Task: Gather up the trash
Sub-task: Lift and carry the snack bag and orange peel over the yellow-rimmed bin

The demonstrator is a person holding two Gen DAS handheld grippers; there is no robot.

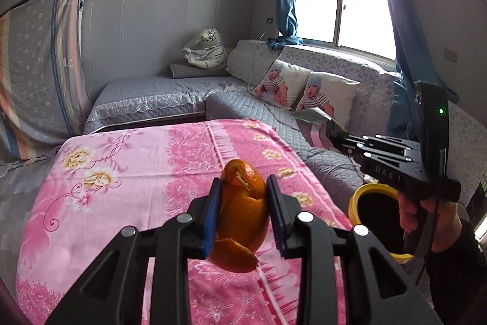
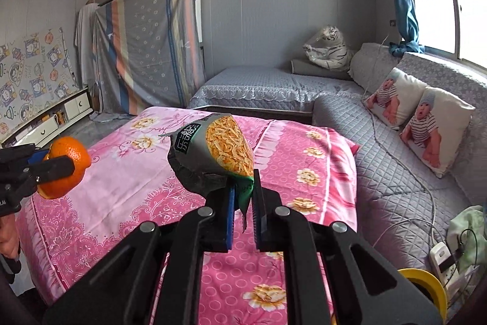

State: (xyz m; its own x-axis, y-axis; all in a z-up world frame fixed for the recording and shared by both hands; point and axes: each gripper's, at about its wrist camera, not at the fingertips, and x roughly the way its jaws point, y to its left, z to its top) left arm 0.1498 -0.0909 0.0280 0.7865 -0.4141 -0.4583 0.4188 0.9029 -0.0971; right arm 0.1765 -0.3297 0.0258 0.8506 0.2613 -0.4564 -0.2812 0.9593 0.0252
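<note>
My left gripper (image 1: 243,188) is shut on an orange peel (image 1: 243,212), held above the pink flowered tablecloth (image 1: 137,172). The peel also shows in the right wrist view (image 2: 65,166), in the left gripper at the far left. My right gripper (image 2: 243,181) is shut on the lower end of a crumpled snack bag (image 2: 216,154), grey with an orange picture, held above the cloth. In the left wrist view the right gripper (image 1: 330,127) is at the right with the bag (image 1: 313,116) in its tips. A yellow bin with a black liner (image 1: 377,221) stands below it, beside the table.
A grey quilted sofa (image 2: 380,148) with two baby-print cushions (image 2: 435,130) runs along the right under the window. A power strip and cables (image 2: 441,258) lie near the yellow bin (image 2: 426,285). A cloth-covered cabinet (image 2: 146,51) stands at the back.
</note>
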